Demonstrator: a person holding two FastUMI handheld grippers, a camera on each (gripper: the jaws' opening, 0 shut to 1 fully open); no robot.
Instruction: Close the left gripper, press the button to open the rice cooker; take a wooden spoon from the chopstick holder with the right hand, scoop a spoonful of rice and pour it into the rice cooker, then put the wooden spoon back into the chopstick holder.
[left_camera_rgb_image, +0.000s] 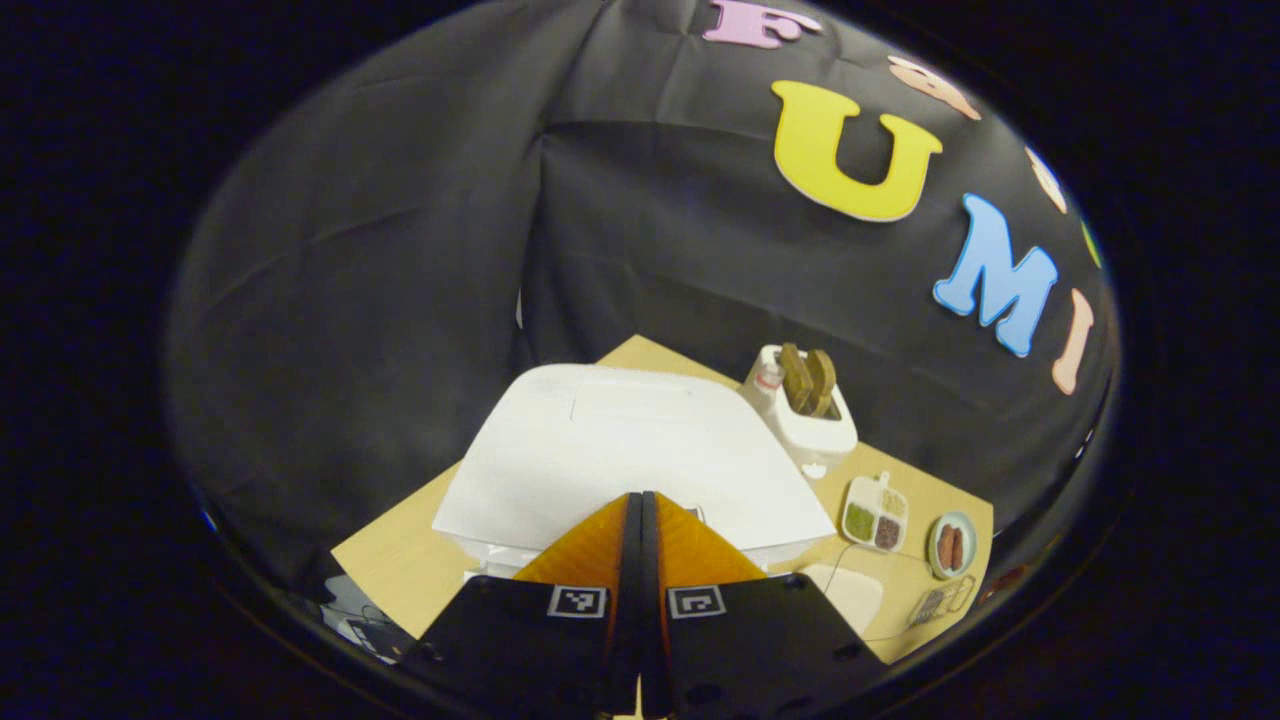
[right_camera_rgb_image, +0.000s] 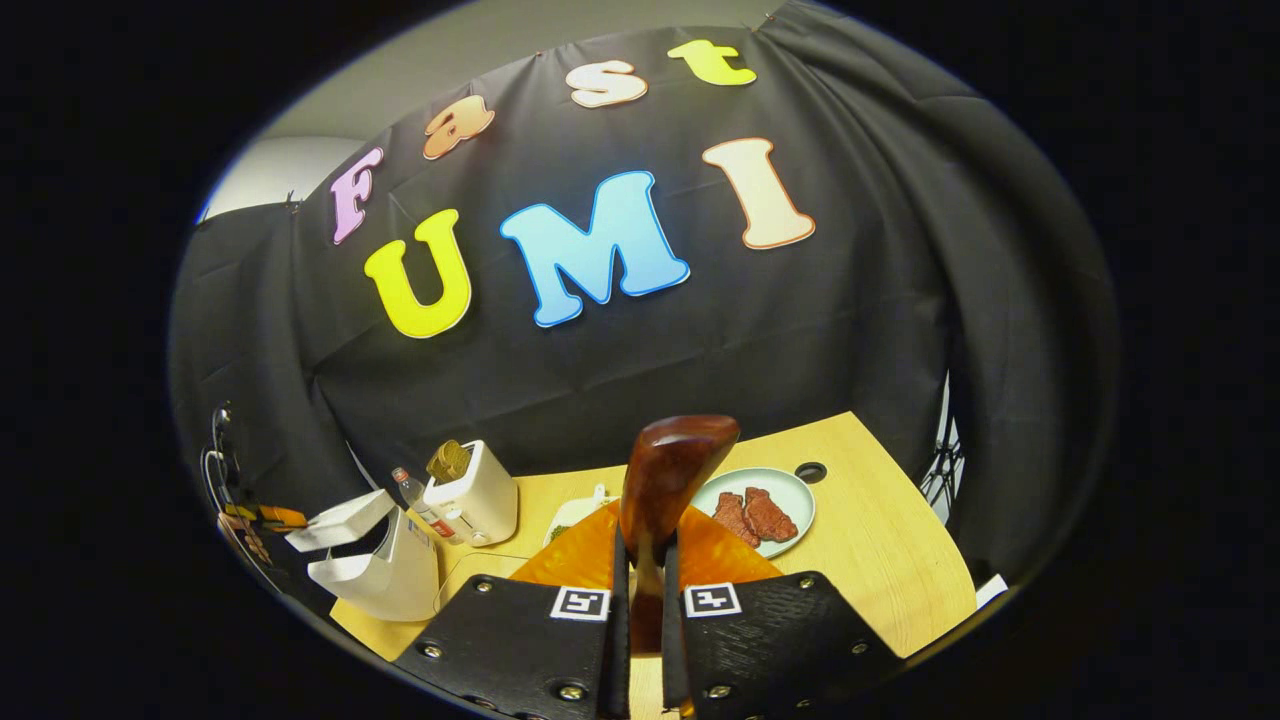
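At lower centre of the left gripper view, the left gripper (left_camera_rgb_image: 641, 515) has its fingers pressed together over the white rice cooker (left_camera_rgb_image: 620, 450). In the right gripper view, the right gripper (right_camera_rgb_image: 645, 560) clamps a glossy brown wooden spoon (right_camera_rgb_image: 668, 480) upright; the rice cooker (right_camera_rgb_image: 370, 560) sits lower left, lid ajar.

Dim booth, light from above; glare on the cooker (left_camera_rgb_image: 620, 450), edges bent by fisheye, rim blurred
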